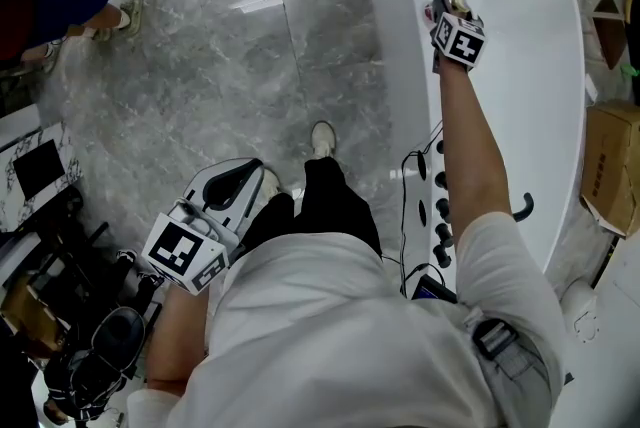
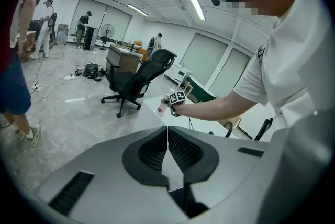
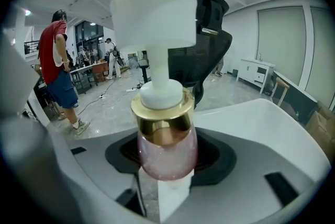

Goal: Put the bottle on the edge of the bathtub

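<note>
A white pump head [image 3: 149,3] looms before the right gripper [image 3: 166,181], whose jaws clasp the rounded pink bottle [image 3: 167,152] by its belly at the far end of the bathtub [image 1: 545,86] rim. The left gripper [image 2: 167,134] hangs closed and empty. The bottle looks glossy, slippery and top-heavy, so it is probably best gripped low on the body.

At the bathtub [image 1: 396,26] rim, the bottle [image 3: 167,157] loses its pump head past the right gripper view's top edge. Its body hides whether the pads of the right gripper [image 1: 452,8] touch it. In the head view the marker cube [image 1: 460,44] covers most of it, and the bathtub's near end vanishes under the person's shoulder [image 1: 500,251].
</note>
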